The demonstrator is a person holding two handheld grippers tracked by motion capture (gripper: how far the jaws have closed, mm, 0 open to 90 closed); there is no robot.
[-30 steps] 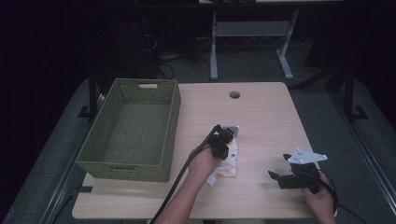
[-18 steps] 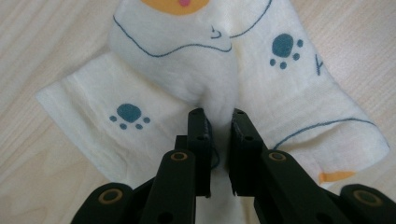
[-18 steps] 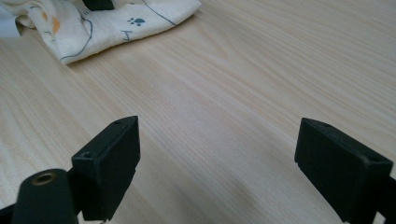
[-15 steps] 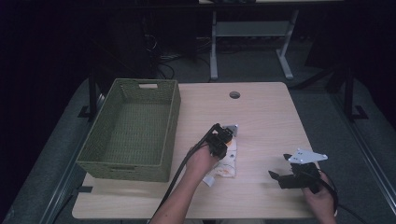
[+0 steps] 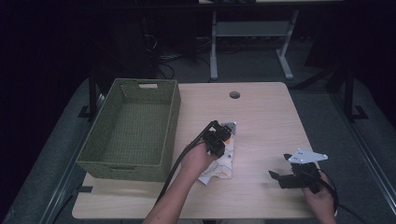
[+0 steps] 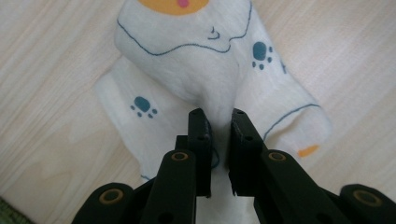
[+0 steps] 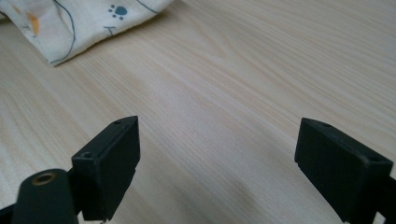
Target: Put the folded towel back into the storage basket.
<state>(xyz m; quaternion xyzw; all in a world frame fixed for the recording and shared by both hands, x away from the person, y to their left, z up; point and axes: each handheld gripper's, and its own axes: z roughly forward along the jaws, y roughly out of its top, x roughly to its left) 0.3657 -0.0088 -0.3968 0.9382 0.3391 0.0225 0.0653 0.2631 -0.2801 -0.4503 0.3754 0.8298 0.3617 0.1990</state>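
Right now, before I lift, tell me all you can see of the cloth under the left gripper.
The cloth is white, soft fabric printed with teal paw marks, thin blue outlines and orange patches. It lies crumpled on the table, right of the basket, near the front middle. The left gripper has pinched a raised fold of it between nearly closed jaws; the rest spreads flat on the wood. One corner shows in the right gripper view; the right gripper is open and apart from it.
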